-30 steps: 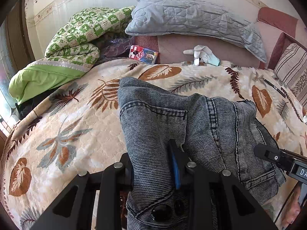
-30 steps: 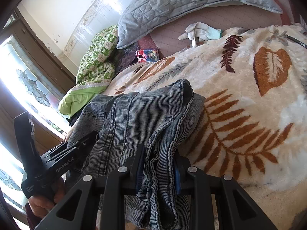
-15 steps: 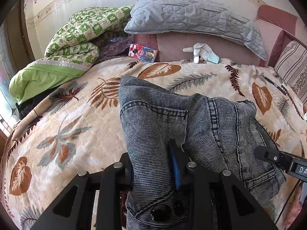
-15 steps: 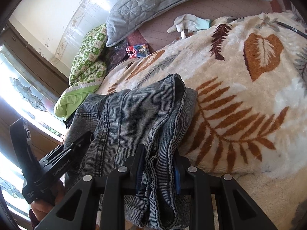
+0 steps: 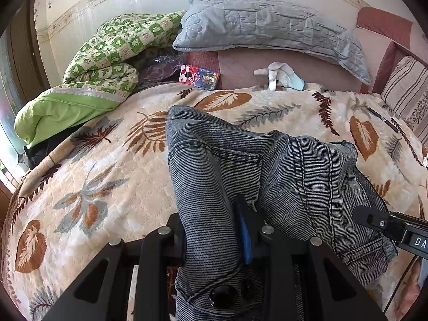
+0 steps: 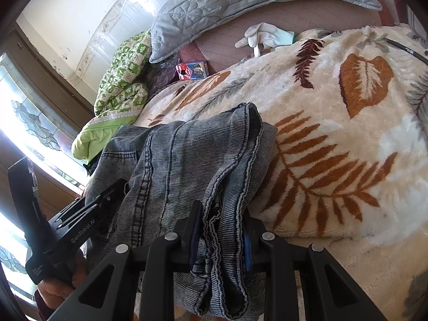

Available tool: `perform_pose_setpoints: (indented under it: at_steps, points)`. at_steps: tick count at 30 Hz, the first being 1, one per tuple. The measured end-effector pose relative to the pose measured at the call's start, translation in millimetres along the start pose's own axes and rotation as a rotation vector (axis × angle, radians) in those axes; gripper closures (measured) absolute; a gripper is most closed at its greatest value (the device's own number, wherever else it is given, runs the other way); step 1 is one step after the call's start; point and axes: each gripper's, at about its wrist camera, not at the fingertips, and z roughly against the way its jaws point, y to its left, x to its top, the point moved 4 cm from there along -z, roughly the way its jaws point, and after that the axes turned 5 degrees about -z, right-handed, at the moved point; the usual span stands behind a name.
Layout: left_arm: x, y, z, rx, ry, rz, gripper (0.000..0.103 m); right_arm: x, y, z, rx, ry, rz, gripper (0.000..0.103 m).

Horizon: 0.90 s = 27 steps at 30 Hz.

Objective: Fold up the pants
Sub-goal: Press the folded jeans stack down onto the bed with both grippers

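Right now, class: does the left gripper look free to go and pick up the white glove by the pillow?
Probably not: the left gripper is shut on the jeans, so it would have to let them go first. The white glove lies uncovered beyond the blanket.

- My pants [image 5: 214,165] are grey washed denim with a fine ribbed weave, raised stitched seams and a frayed hem; the waist button [image 5: 223,295] looks dark and glossy.
- The blanket [image 5: 88,187] under them is plush, fuzzy fleece, matt, with a woven leaf pattern.
- My left gripper [image 5: 211,236] is matt black plastic with small bright metal screw heads and smooth blue pads [image 5: 244,238].
- The right gripper [image 6: 220,238] looks the same: matt black, metal screws, blue pads.
- The pillow [image 5: 267,26] is quilted grey cloth.
- The green quilt [image 5: 115,50] is soft printed cloth.
- The wall [image 5: 112,2] looks smooth and glossy.
- The box [image 5: 199,76] looks like glossy printed card.
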Motion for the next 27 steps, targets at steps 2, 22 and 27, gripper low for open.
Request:
perform_pose_setpoints:
  at_steps: [2, 22, 27]
  points:
    - [0.1, -0.3, 0.7, 0.001, -0.002, -0.002, 0.072, 0.2, -0.4, 0.1, 0.001, 0.001, -0.001, 0.075]
    - [-0.5, -0.4, 0.5, 0.001, -0.004, -0.004, 0.073, -0.2, -0.1, -0.1, 0.002, -0.001, 0.003, 0.075]
    - [-0.3, 0.2, 1.1, 0.001, -0.005, -0.005, 0.072, -0.5, 0.7, 0.6, 0.003, -0.002, 0.002, 0.075]
